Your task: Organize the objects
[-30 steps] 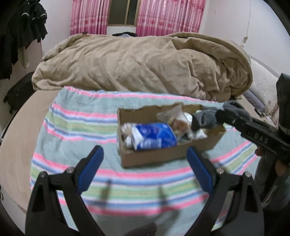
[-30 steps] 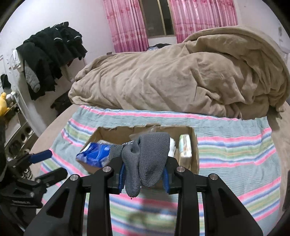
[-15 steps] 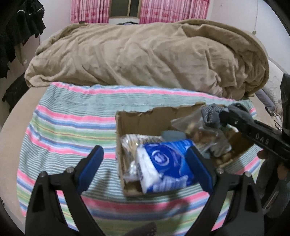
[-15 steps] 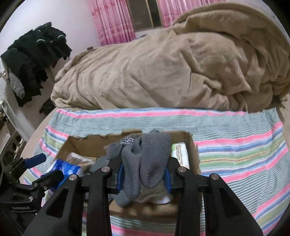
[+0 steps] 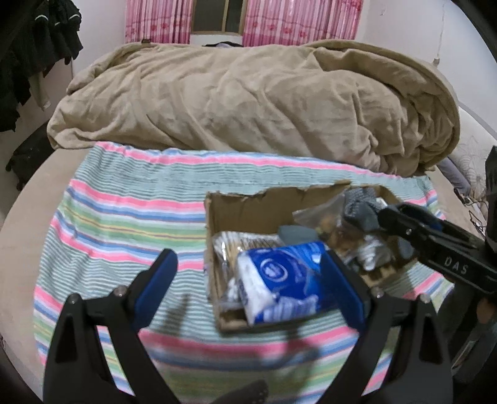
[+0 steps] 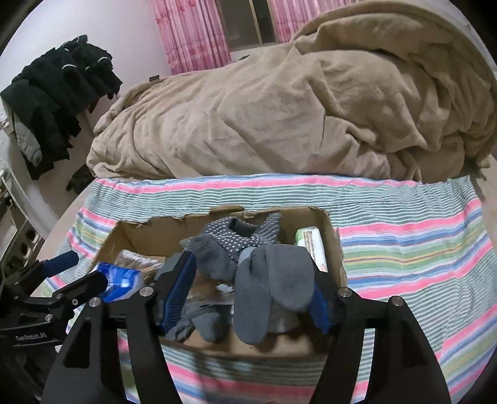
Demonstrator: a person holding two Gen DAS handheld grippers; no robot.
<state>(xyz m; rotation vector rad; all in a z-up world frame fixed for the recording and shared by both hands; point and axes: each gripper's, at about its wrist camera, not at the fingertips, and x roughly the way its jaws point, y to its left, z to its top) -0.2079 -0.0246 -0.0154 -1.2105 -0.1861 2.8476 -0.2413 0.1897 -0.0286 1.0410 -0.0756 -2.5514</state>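
An open cardboard box [image 5: 245, 211] [image 6: 149, 230] sits on the striped blanket. It holds a blue-and-white packet [image 5: 279, 279] [image 6: 119, 276], other wrapped items and a green-white pack [image 6: 310, 245]. My right gripper [image 6: 253, 289] is over the box, jaws spread wide. The grey socks [image 6: 267, 279] [image 5: 360, 211] hang between them against the right pad, slumping into the box. My left gripper [image 5: 248, 282] is open and empty just in front of the box, its right finger beside the blue packet.
A striped blanket [image 5: 130, 217] [image 6: 419, 245] covers the near part of the bed. A bunched tan duvet [image 5: 248, 105] [image 6: 279, 108] lies behind the box. Dark clothes [image 6: 56, 93] hang at the left wall. Pink curtains [image 5: 279, 21] frame a window.
My right gripper came down over the box and opened, loosening the grey socks, which now slump into the box. My left gripper moved closer to the box's front.
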